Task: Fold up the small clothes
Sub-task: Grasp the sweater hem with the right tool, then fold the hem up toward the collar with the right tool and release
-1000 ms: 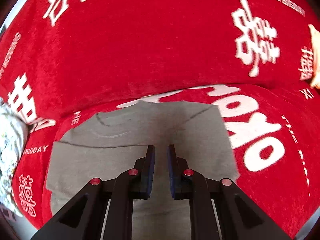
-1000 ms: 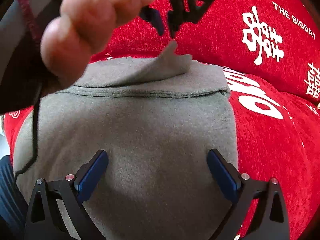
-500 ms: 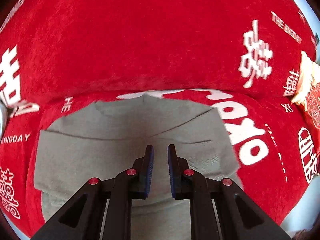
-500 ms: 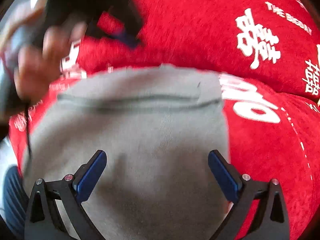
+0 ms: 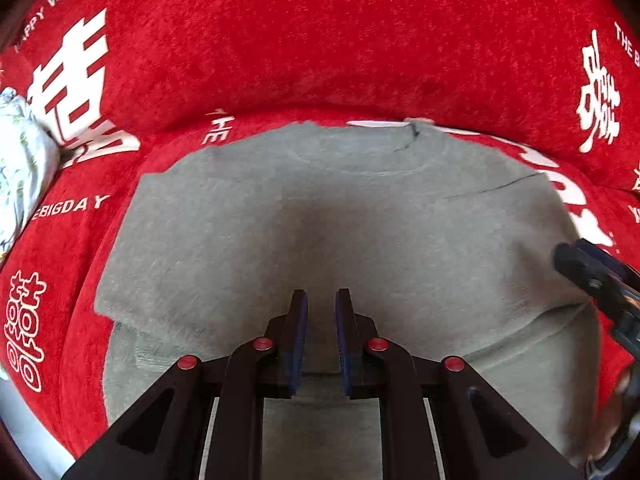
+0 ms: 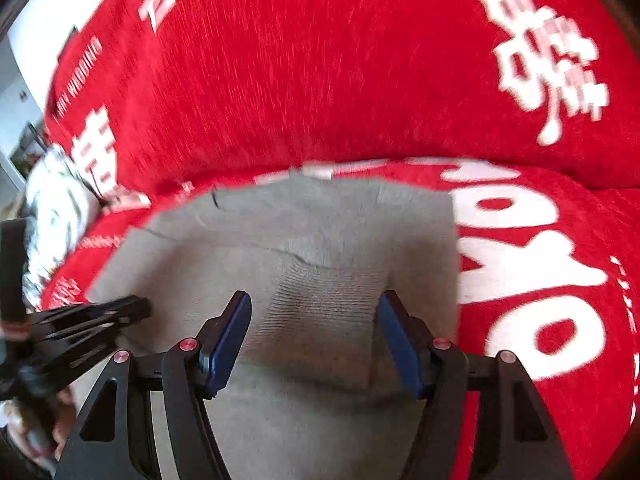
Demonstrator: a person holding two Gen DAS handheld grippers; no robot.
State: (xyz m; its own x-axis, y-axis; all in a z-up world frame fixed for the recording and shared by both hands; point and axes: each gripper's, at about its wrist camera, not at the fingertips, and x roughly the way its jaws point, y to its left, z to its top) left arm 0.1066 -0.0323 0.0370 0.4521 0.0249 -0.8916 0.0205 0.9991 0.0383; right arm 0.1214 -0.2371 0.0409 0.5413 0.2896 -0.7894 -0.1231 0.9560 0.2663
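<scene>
A small grey sweater (image 5: pixel 320 220) lies folded on a red cover (image 5: pixel 320 40) with white lettering. My left gripper (image 5: pixel 320 300) hovers over its near middle, jaws almost closed with a narrow gap and nothing between them. My right gripper (image 6: pixel 314 308) is open wide over the sweater's right part (image 6: pixel 328 280), where a ribbed cuff lies between the fingers without being clamped. The right gripper shows at the right edge of the left wrist view (image 5: pixel 592 276). The left gripper shows at the left of the right wrist view (image 6: pixel 80 320).
A white floral cloth (image 5: pixel 16 168) lies at the left edge of the red cover; it also shows in the right wrist view (image 6: pixel 56 208). The cover rises into a backrest (image 6: pixel 320 60) behind the sweater. A pale floor strip (image 5: pixel 24 432) shows at lower left.
The left gripper let go of the sweater flap, moved left and came down low over the garment. The right gripper narrowed somewhat and shifted to the sweater's right side.
</scene>
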